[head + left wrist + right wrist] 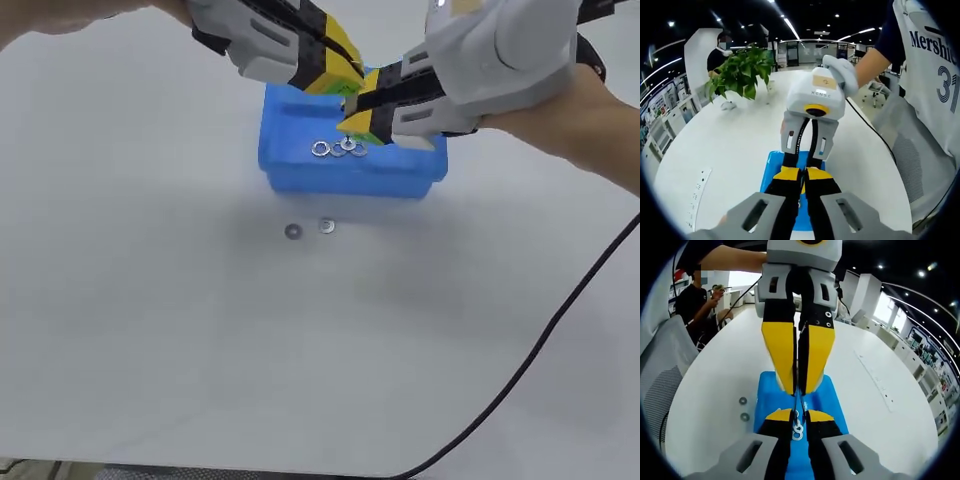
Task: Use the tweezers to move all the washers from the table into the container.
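Blue plastic container (340,182) on the white surface (150,320), with our two grippers meeting tip to tip just above it. In the head view the left gripper (347,80) comes in from the upper left. The right gripper (362,120) comes in from the right, at the end of a bare forearm (590,120). Both sets of tongs are closed down to a narrow slit. In the right gripper view the thin metal tweezers (798,405) run out from between the left gripper's yellow tips and pass between the right gripper's own tips, so both tongs appear clamped on them; how firmly, we cannot tell. The tweezers' point hangs down into the container, at or just over the middle one of three washers (340,150) lying in a row on its floor. Whether it touches that washer is too small for us to tell. Two loose washers (292,231) lie side by side on the surface, near the container's front wall but apart from it. A black cable (540,350) curves across the surface at the right.
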The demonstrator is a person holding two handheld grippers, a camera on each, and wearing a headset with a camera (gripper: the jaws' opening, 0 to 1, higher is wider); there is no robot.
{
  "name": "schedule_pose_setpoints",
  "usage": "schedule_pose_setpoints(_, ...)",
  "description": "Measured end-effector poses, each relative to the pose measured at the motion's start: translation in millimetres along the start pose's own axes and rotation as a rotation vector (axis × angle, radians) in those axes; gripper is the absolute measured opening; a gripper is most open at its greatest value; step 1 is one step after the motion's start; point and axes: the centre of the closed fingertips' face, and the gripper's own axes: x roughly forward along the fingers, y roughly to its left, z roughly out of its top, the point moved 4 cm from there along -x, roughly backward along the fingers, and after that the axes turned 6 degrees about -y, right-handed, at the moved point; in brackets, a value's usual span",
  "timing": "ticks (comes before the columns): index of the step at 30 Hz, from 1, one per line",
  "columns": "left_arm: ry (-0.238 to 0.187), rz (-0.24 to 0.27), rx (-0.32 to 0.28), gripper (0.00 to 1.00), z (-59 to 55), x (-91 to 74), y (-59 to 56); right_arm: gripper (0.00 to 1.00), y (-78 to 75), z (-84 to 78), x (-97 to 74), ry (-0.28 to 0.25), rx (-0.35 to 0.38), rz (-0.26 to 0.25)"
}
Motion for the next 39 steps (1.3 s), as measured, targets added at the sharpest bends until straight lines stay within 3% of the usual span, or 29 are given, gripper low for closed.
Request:
schedule_pose_setpoints(9,0.000,0.012,0.041,0.06,21.8,-12.8,-12.4,0.11,9.7,21.2,-16.0,-0.027,-0.031,-0.011)
schedule_pose_setpoints(17,0.005,0.027,0.110,0.05,46.5,-29.3,-34.0,0.10,23.9,48.1,-33.4,-0.068,-0.050,-0.021)
schedule_pose_setpoints(23,0.003,0.031,0.126,0.05,57.4,-38.1,-54.1,0.10,39.2,61.2,-41.5,-0.084,-0.059,-0.016)
schedule_pose_setpoints(29,-0.010,0.038,0.096,0.05,56.4,-42.1,-72.3,0.10,59.8,66.0,-43.8,-0.096,-0.053,-0.004)
schedule_pose_setpoints(34,0.000,0.031,0.075,0.05,47.3,-39.4,-89.7,0.10,81.1,63.6,-39.9,-0.090,-0.043,0.021)
schedule_pose_setpoints(39,-0.011,0.041,0.044,0.05,35.8,-37.1,-97.3,0.10,97.1,59.6,-37.6,-0.086,-0.027,0.046)
